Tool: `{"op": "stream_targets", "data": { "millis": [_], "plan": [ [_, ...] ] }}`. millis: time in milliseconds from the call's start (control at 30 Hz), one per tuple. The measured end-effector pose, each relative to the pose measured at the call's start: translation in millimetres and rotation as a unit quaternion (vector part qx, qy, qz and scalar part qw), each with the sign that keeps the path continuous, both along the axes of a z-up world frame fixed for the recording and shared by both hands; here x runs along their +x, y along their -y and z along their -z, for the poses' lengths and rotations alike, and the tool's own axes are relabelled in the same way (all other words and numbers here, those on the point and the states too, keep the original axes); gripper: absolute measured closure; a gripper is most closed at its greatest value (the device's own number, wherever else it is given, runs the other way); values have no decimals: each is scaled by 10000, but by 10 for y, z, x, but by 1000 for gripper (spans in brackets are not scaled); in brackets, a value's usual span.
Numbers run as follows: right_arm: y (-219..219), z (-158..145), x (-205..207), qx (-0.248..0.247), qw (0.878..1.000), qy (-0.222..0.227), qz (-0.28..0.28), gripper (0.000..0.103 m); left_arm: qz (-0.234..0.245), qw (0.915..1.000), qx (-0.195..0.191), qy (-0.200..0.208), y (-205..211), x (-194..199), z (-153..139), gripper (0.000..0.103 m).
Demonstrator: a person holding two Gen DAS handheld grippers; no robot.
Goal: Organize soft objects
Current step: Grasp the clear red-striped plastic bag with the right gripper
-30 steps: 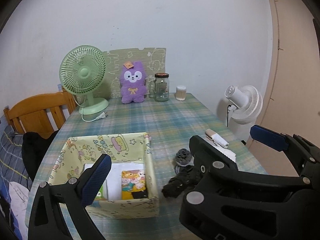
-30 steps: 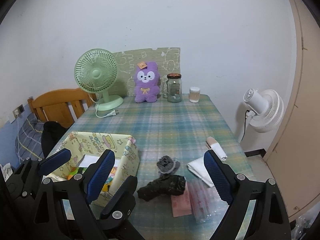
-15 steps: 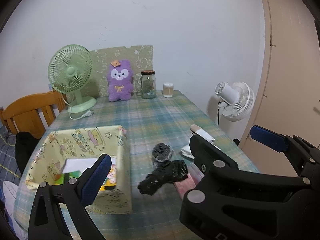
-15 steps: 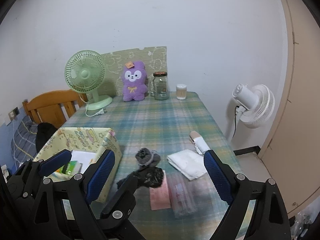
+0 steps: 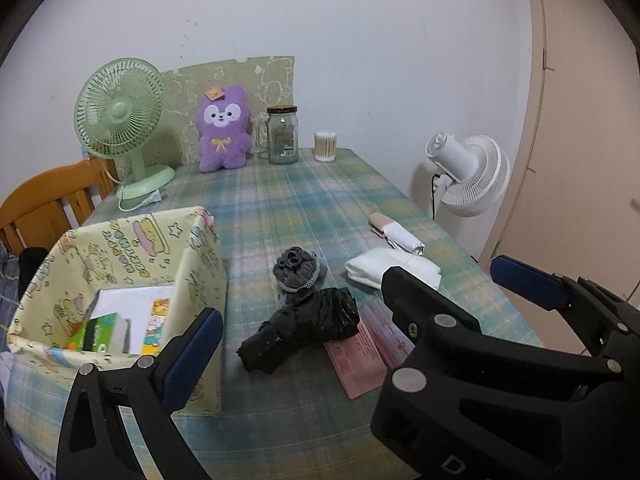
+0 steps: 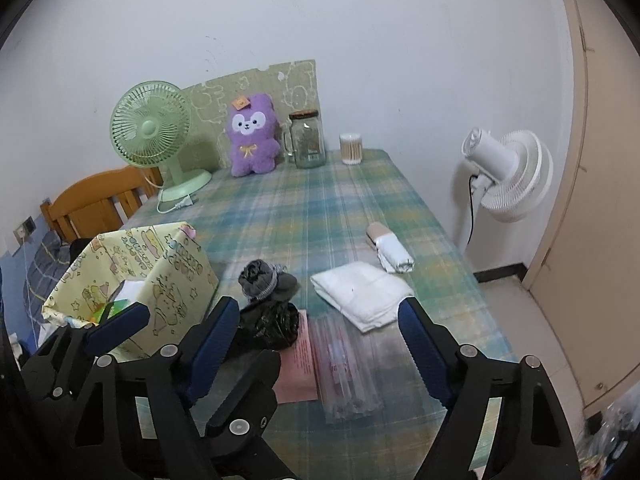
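From the left wrist camera, the left gripper [image 5: 352, 332] stands wide apart and empty above the near edge of the plaid tablecloth [image 5: 304, 204]; the risk I judge here is that its left finger drops onto the wall of the yellow patterned box [image 5: 200, 264], which it hangs just beside, and tips or dents it; the black crumpled bundle [image 5: 308, 324] lies beside the box, touching the grey rolled sock [image 5: 298, 270] (both limp, likely to slip from a shallow pinch).

From the right wrist camera, the right gripper [image 6: 316, 344], jaws apart with nothing pressed between them, has just been narrowing; below it lie a clear plastic packet [image 6: 348, 372] and a pink paper [image 6: 298, 364], so a careless close could snag those instead of the folded white cloth [image 6: 360, 292]; the white rolled sock [image 6: 394, 254] sits just beyond.
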State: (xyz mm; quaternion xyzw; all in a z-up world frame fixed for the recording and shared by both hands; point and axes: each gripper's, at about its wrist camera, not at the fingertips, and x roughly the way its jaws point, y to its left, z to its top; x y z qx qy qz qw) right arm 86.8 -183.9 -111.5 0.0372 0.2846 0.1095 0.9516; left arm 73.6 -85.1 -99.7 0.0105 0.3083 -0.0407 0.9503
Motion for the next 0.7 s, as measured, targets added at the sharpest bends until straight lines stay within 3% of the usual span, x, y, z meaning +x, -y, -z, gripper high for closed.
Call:
{"op": "stream_targets", "data": {
  "millis": [567, 700],
  "plan": [
    [126, 453, 286, 76, 9980, -620, 134, 28, -218, 9985, 227, -444, 86, 253, 419, 1],
    [107, 536, 366, 132, 9967, -801, 17, 35, -245, 9977, 258, -578, 88, 285, 494, 1]
  ]
}}
